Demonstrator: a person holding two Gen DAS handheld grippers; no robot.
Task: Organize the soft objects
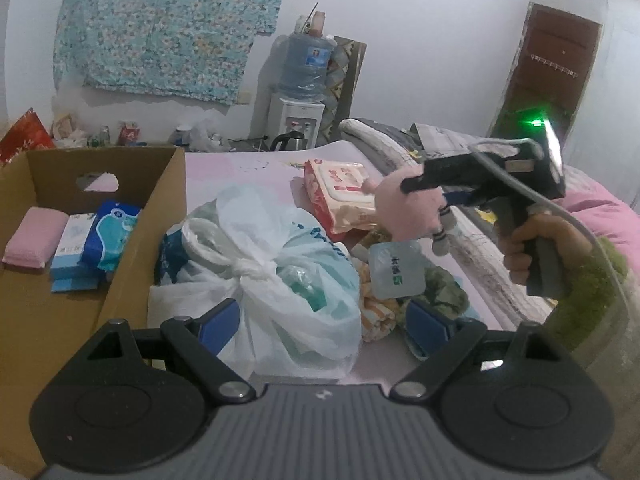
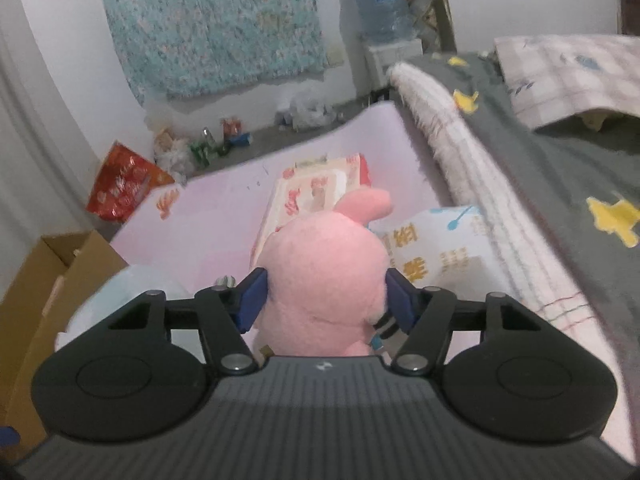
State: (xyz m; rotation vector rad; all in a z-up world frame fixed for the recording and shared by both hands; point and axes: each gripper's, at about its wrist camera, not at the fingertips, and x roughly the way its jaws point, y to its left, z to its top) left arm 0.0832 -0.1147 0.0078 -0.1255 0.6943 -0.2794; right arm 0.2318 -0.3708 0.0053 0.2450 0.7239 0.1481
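While the cardboard box (image 1: pixel 132 240) sits at the far left on the bed (image 1: pixel 256 168), a pink sponge (image 1: pixel 34 236) and blue tissue packs (image 1: pixel 96 240) already lie inside it. Just right of the box, the left tongs (image 1: pixel 324 322) hover with jaws spread wide and gripping nothing, the knotted white plastic bag (image 1: pixel 272 272) lying between and just beyond the blue pads (image 1: pixel 222 326). Beside that bag lie a clear water pouch (image 1: pixel 394 270) and crumpled cloths (image 1: pixel 378 312), with a red wipes pack (image 1: pixel 340 196) behind. Further right, the right tongs (image 1: pixel 430 208), gripped by a person's hand (image 1: pixel 528 252), are closed on the pink plush toy (image 1: pixel 408 208), lifted clear above the bed.

Over in the right wrist view, the plush toy (image 2: pixel 324 280) fills the gap of the right tongs (image 2: pixel 326 300), both pads (image 2: pixel 252 300) pressing into its sides, an ear pointing right. Only this view shows the white printed pack (image 2: pixel 444 248) just right of the toy, against the rolled blanket (image 2: pixel 460 152). Only the left view shows the box's contents and the hand.
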